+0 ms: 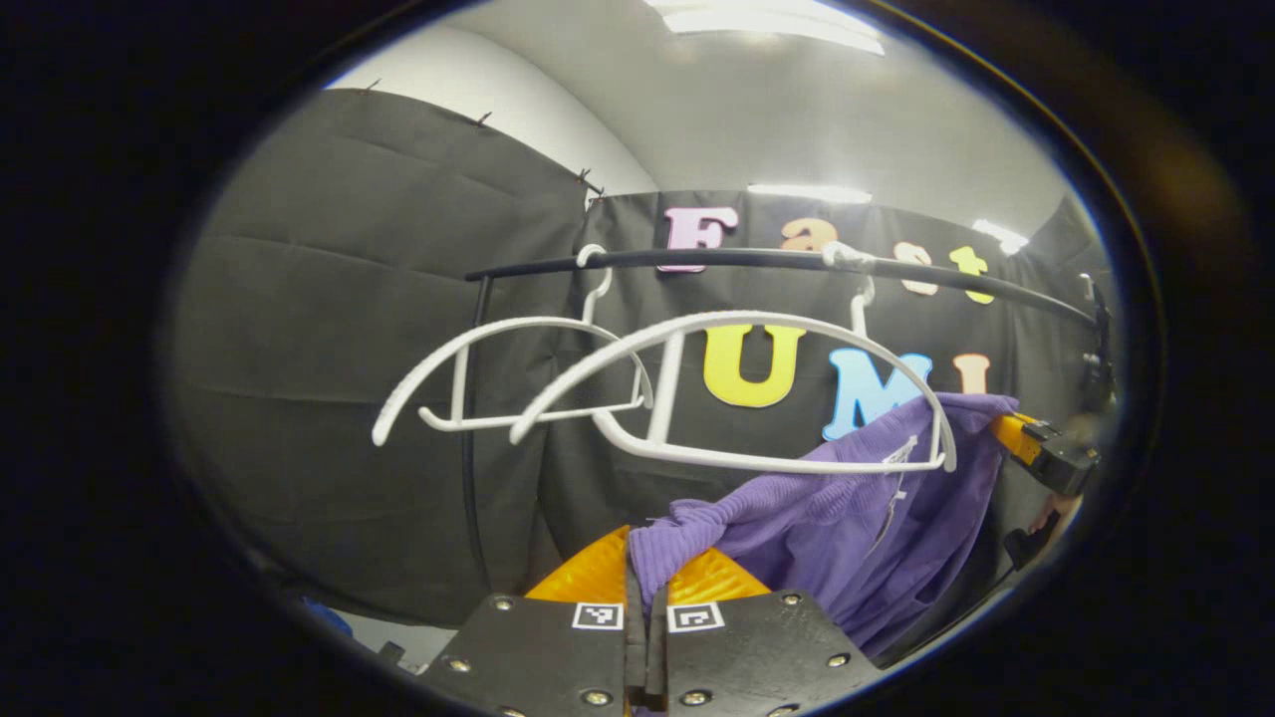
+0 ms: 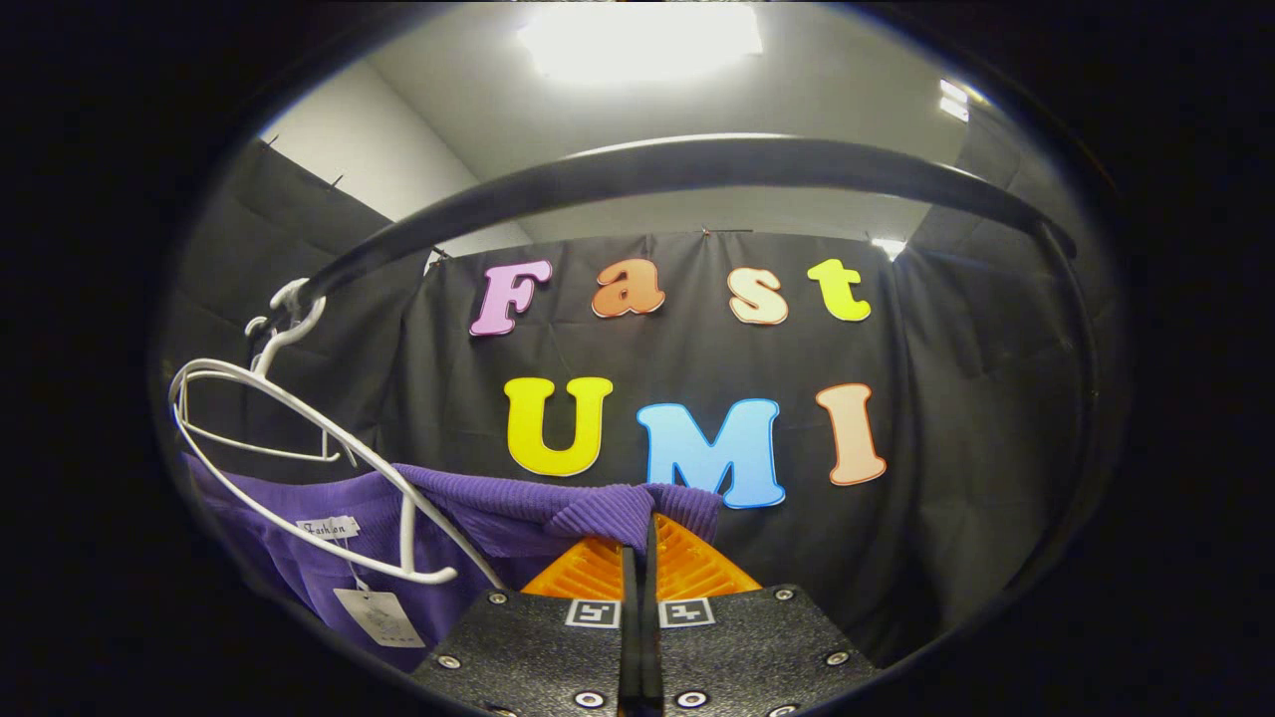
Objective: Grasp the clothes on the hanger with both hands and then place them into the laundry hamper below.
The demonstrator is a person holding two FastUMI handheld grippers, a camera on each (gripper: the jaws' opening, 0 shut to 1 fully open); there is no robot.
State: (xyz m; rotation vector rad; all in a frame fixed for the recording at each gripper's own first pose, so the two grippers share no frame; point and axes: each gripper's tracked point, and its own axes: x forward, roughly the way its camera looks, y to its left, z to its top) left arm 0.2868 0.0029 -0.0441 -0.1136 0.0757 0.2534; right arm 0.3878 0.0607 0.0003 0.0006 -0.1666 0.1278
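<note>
- Background: black cloth forms the booth wall; a white ceiling with lit panels sits above it. A dark clothes rail runs across in front of the cloth; in the right gripper view the rail arches overhead.
- Left hand-held gripper: the two fingers stand pressed together at the bottom of the left gripper view, pinching a bunched edge of the purple garment. Both fingers bear on the fabric.
- Outward from the left hand-held gripper: the purple garment stretches up and to the right, where its far end reaches the other hand-held unit near the right edge of the view. A white tag hangs against the cloth of the garment.
- Two white hangers hang from the rail above the garment. The nearer hanger's right tip lies over the top of the garment; the farther hanger hangs bare.
- Right hand-held gripper: the fingers stand pressed together at the bottom of the right gripper view, pinching a folded edge of the purple garment.
- Outward from the right hand-held gripper: the garment runs left and down. A neck label and a paper tag show on it. A white hanger hooked on the rail crosses in front of the garment.
</note>
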